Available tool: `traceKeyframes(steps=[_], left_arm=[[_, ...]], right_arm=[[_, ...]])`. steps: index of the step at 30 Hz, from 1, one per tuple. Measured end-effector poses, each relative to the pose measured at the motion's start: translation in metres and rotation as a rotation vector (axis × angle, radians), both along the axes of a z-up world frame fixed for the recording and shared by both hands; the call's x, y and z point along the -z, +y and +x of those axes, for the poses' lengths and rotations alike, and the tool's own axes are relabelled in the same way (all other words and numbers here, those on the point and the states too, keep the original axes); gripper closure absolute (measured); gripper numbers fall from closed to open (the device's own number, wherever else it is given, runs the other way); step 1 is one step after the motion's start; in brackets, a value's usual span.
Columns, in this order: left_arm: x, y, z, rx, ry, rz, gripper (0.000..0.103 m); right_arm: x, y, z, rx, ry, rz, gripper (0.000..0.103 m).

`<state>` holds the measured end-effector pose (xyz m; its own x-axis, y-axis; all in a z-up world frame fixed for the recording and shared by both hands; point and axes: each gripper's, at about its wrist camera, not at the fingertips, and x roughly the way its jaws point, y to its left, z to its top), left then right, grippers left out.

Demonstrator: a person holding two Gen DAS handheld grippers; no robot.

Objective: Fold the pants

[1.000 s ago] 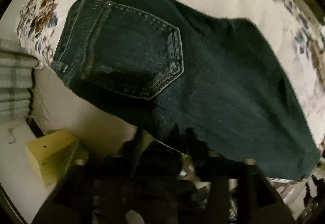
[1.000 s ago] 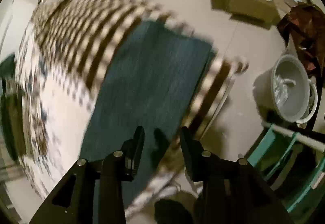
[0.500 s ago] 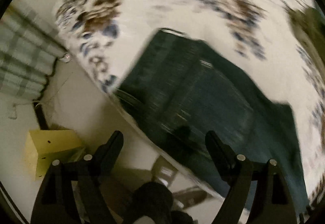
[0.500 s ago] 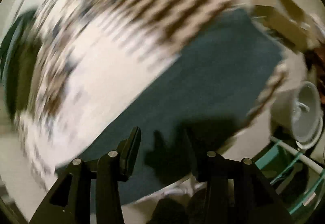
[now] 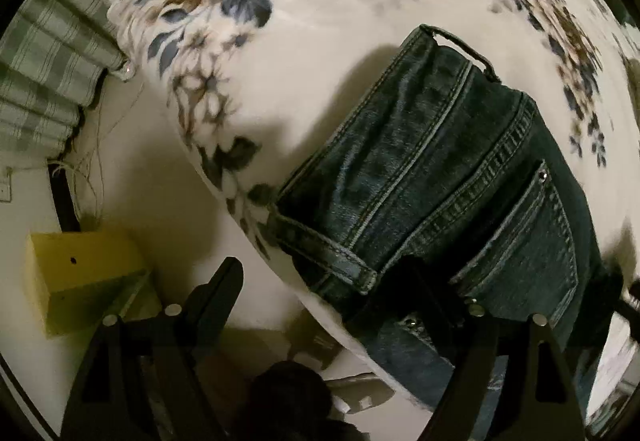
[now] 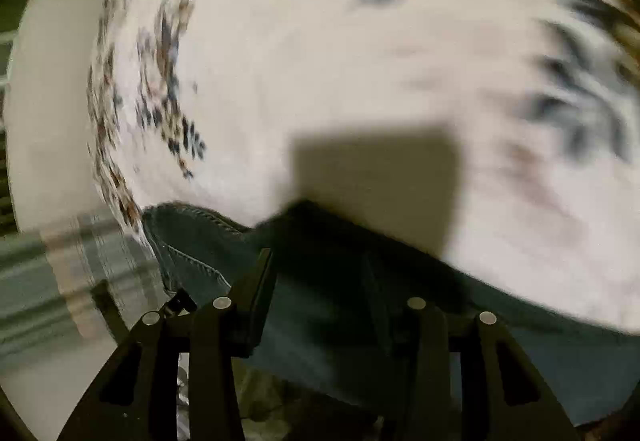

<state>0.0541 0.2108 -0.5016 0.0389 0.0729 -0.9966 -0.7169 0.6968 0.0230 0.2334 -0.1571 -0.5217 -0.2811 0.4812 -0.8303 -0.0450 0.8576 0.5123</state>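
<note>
Dark blue jeans (image 5: 448, 177) lie on a floral bedspread (image 5: 312, 41), with the waistband, a belt loop and a back pocket near the bed's edge. My left gripper (image 5: 320, 281) is open, its right finger over the waistband corner and its left finger off the bed. In the blurred right wrist view the jeans (image 6: 320, 305) lie under my right gripper (image 6: 320, 273), which is open with denim between and below its fingers. Whether it touches the cloth is unclear.
A yellow box (image 5: 80, 273) sits on the floor beside the bed. A green plaid cloth (image 5: 44, 69) hangs at the left. The bedspread (image 6: 360, 61) stretches beyond the jeans. The bed's edge runs just under both grippers.
The left gripper has let go of the jeans, opened, and swung to the waistband end. The right gripper has swept from the leg end toward the waistband and opened wider.
</note>
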Motion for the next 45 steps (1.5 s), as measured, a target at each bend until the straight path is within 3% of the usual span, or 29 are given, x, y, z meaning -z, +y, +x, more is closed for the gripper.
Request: traceKeyframes(steps=[2, 4, 6, 12, 16, 19, 20, 21, 23, 26, 27, 28, 32, 36, 40, 43, 45], left_arm=[[0.002, 0.002, -0.002, 0.017, -0.006, -0.01, 0.019], [0.004, 0.004, -0.004, 0.034, -0.015, -0.02, 0.019], [0.008, 0.008, -0.007, 0.049, -0.017, -0.025, 0.019], [0.009, 0.008, -0.001, 0.122, -0.021, -0.034, 0.019], [0.01, 0.007, 0.001, 0.167, -0.017, -0.04, 0.012], [0.007, 0.011, 0.001, 0.165, -0.003, -0.066, 0.012], [0.002, 0.012, 0.001, 0.155, 0.002, -0.068, 0.013], [-0.004, 0.014, 0.001, 0.141, -0.006, -0.074, 0.013], [-0.012, 0.018, 0.0, 0.114, -0.037, -0.089, 0.013], [-0.004, 0.029, 0.0, 0.038, -0.069, -0.171, 0.019], [0.001, 0.032, 0.0, 0.01, -0.083, -0.188, 0.029], [0.004, 0.036, 0.0, -0.02, -0.126, -0.214, 0.056], [-0.006, 0.029, 0.003, -0.001, -0.143, -0.138, 0.077], [-0.032, 0.023, 0.003, 0.055, -0.182, -0.067, 0.08], [-0.008, 0.034, 0.005, 0.066, -0.129, -0.097, 0.074], [-0.013, 0.031, 0.01, 0.082, -0.095, -0.083, 0.073], [-0.032, 0.018, 0.014, 0.138, -0.053, -0.032, 0.071]], right_arm=[[0.017, 0.02, 0.005, -0.024, 0.045, -0.076, 0.058], [0.02, 0.02, 0.009, 0.023, 0.039, -0.085, 0.088], [0.011, 0.018, 0.008, 0.045, 0.009, -0.079, 0.094], [-0.03, 0.015, 0.007, 0.077, -0.135, -0.096, 0.096], [-0.008, 0.023, 0.024, 0.1, -0.106, -0.131, 0.096], [0.004, 0.023, 0.032, 0.16, -0.061, -0.09, 0.088], [-0.001, 0.015, 0.032, 0.169, -0.057, -0.062, 0.076], [-0.011, 0.004, 0.029, 0.183, -0.067, -0.036, 0.056], [-0.032, -0.021, 0.02, 0.209, -0.096, -0.005, 0.043], [-0.051, -0.066, -0.005, 0.248, -0.11, -0.027, 0.041], [-0.052, -0.08, -0.017, 0.268, -0.103, -0.053, 0.041], [-0.051, -0.086, -0.027, 0.284, -0.096, -0.075, 0.041], [-0.042, -0.141, -0.077, 0.419, -0.057, -0.153, 0.041], [-0.029, -0.181, -0.124, 0.57, -0.02, -0.191, 0.041], [-0.022, -0.214, -0.162, 0.655, -0.015, -0.217, 0.041], [-0.018, -0.242, -0.186, 0.724, -0.011, -0.217, 0.04], [-0.023, -0.266, -0.204, 0.793, -0.068, -0.196, 0.02]])
